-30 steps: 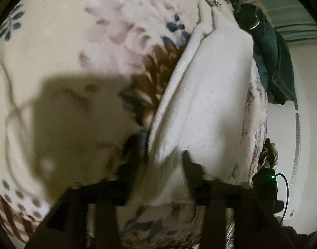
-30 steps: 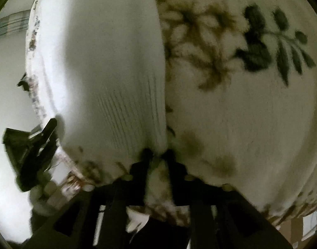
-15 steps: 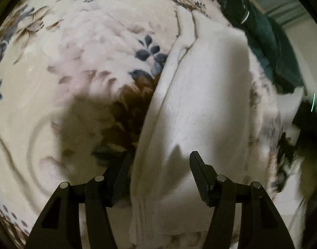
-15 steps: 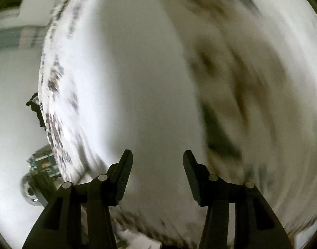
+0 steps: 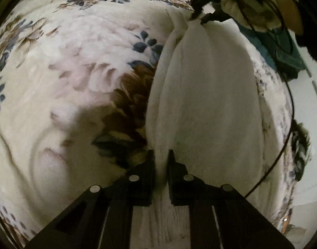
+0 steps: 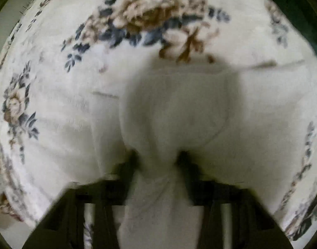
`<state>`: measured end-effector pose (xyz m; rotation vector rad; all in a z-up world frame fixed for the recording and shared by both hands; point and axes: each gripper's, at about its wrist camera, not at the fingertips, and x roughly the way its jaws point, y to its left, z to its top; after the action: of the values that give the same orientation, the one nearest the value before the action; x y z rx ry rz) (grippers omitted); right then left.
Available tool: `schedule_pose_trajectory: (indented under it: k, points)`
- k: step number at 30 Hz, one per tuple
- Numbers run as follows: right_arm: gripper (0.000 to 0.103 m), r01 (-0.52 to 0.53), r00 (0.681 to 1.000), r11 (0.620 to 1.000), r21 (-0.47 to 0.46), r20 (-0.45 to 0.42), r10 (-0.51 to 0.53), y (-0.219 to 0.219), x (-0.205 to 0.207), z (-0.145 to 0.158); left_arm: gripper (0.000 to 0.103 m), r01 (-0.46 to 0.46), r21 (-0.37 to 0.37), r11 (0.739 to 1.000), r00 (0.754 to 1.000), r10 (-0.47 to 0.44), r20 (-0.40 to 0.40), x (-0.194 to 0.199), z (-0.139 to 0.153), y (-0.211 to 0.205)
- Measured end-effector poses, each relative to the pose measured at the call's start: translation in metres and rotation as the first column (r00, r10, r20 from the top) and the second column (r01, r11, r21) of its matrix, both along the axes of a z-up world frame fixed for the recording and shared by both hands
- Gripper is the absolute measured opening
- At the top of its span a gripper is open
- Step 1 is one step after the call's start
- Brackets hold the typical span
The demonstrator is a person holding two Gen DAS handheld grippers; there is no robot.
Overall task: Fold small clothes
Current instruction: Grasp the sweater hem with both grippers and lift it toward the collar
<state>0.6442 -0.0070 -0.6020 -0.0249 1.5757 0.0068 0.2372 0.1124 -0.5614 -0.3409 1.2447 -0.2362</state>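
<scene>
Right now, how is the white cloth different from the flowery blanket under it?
The white garment is plain, while the floral blanket has brown and blue flowers. The garment is the smaller and lies on top; the blanket spreads wide beneath it. The left gripper and right gripper pinch the garment, not the blanket. Both are soft and pale.

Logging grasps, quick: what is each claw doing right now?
Left claw: shut on the white garment.
Right claw: shut on the same white garment, though the picture is blurred.
</scene>
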Motion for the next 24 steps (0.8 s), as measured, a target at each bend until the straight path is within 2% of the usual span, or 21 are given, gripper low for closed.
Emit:
schedule_pose_trajectory:
  k: [2,6,9,11,13,15,16,17,18,19,20,21,22,24]
  points:
    - [0.012,-0.02,0.999,1.0,-0.015,0.038,0.021,0.005,-0.002,0.015,0.008,-0.011,-0.026,1.0,1.0,0.011,0.002,-0.004,0.003,0.007]
    - [0.011,-0.007,0.995,1.0,0.027,0.103,0.004,0.01,-0.002,0.05,0.008,-0.032,-0.07,0.997,0.999,0.032,0.001,-0.007,0.008,0.019]
    - [0.01,-0.032,0.99,0.999,0.041,0.139,0.026,0.027,0.006,0.063,0.007,-0.043,-0.086,0.995,0.999,0.043,0.002,-0.006,0.011,0.024]
    - [0.01,-0.061,0.991,0.998,0.03,0.12,0.057,0.04,0.006,0.053,0.007,-0.04,-0.094,0.995,0.999,0.039,-0.013,-0.002,0.006,0.021]
    - [0.011,-0.086,0.995,0.996,0.021,0.062,0.084,0.056,0.006,0.029,0.011,-0.031,-0.123,0.992,0.998,0.024,-0.051,0.003,-0.002,0.023]
    - [0.021,-0.07,0.997,0.996,0.052,0.031,0.068,0.055,0.008,0.01,0.013,-0.057,-0.173,0.983,0.995,0.041,-0.095,0.007,-0.007,0.031]
    - [0.032,-0.057,0.998,0.994,0.09,-0.008,0.058,0.05,0.009,0.004,0.02,-0.077,-0.191,0.979,0.99,0.053,-0.128,0.009,-0.01,0.035]
    - [0.045,-0.029,0.999,0.988,0.152,-0.024,0.033,0.04,0.006,0.006,0.022,-0.092,-0.198,0.976,0.987,0.062,-0.149,0.009,-0.011,0.04]
    - [0.05,0.001,1.0,0.975,0.224,-0.018,0.003,0.03,0.001,0.012,0.024,-0.111,-0.22,0.969,0.983,0.075,-0.165,0.01,-0.01,0.046]
    - [0.056,0.031,1.0,0.953,0.302,-0.014,-0.028,0.014,-0.008,0.023,0.033,-0.126,-0.246,0.961,0.982,0.086,-0.167,0.009,-0.009,0.053]
    - [0.056,0.048,0.999,0.935,0.352,-0.017,-0.044,-0.002,-0.019,0.032,0.041,-0.141,-0.263,0.954,0.981,0.098,-0.169,0.009,-0.008,0.058]
    - [0.056,0.063,0.998,0.92,0.386,-0.02,-0.06,-0.016,-0.031,0.041,0.058,-0.155,-0.281,0.947,0.979,0.11,-0.17,0.009,-0.007,0.065]
    - [0.056,0.081,0.997,0.903,0.421,-0.025,-0.078,-0.032,-0.048,0.049,0.063,-0.167,-0.31,0.936,0.979,0.119,-0.166,0.009,-0.006,0.071]
    - [0.058,0.128,0.992,0.874,0.468,-0.053,-0.117,-0.068,-0.093,0.058,0.063,-0.179,-0.376,0.909,0.977,0.121,-0.173,0.01,-0.009,0.077]
